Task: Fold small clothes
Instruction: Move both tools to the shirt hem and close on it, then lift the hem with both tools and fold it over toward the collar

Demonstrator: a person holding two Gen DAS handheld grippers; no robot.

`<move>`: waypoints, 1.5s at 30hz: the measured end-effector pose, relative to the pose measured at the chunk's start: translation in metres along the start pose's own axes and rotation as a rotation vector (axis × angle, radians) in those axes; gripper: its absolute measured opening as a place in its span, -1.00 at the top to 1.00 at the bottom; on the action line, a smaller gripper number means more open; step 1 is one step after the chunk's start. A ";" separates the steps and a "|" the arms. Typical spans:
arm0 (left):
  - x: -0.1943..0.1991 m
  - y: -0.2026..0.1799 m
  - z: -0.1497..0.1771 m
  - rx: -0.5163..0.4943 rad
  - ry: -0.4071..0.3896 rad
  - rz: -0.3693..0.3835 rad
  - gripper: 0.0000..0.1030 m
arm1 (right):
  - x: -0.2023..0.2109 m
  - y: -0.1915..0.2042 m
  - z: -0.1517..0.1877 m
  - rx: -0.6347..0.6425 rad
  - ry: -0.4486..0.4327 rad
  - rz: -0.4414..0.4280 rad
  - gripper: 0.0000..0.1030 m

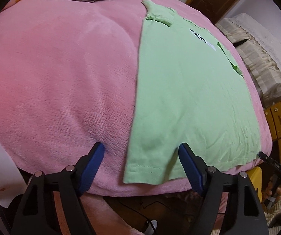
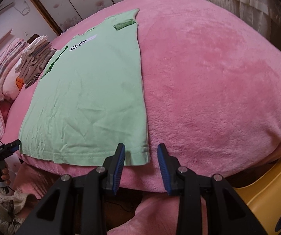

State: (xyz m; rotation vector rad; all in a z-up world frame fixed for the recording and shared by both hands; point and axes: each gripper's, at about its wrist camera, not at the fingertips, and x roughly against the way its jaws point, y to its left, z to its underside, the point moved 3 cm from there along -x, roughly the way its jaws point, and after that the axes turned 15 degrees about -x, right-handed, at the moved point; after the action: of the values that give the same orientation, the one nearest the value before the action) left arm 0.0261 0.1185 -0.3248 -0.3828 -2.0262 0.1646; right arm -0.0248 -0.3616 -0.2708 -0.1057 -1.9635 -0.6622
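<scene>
A light green T-shirt (image 1: 189, 98) lies flat on the pink fleece blanket (image 1: 52, 78), sleeves folded in, hem toward me. My left gripper (image 1: 140, 149) stands open over the hem's near left corner, one blue pad (image 1: 98, 152) on the blanket and the other on the shirt. In the right wrist view the same T-shirt (image 2: 89, 98) has its near right hem corner between the fingers of my right gripper (image 2: 141, 150), which is open and narrower, with the pads clear of the cloth. Each gripper shows in the other's view: the right gripper (image 1: 265, 157) and the left gripper (image 2: 13, 145).
A stack of folded clothes (image 2: 36, 58) sits at the far side of the bed beside pillows (image 2: 7, 74). A yellow plastic object (image 2: 267, 186) stands below the bed's near edge. A wooden cabinet (image 1: 277, 117) and covered furniture (image 1: 258, 58) flank the bed.
</scene>
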 end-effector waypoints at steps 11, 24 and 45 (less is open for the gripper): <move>-0.003 0.005 0.006 0.018 0.010 0.085 -0.35 | -0.009 0.003 0.001 -0.023 0.031 -0.072 0.35; -0.006 0.015 0.017 0.066 0.007 0.143 -0.04 | -0.012 -0.003 -0.002 -0.050 0.042 -0.089 0.46; -0.002 0.003 0.013 0.034 0.049 0.114 0.92 | -0.003 0.004 0.000 -0.019 0.033 -0.112 0.90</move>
State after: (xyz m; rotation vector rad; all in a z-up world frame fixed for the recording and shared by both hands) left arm 0.0156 0.1210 -0.3333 -0.4768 -1.9518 0.2573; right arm -0.0225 -0.3577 -0.2718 0.0035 -1.9426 -0.7512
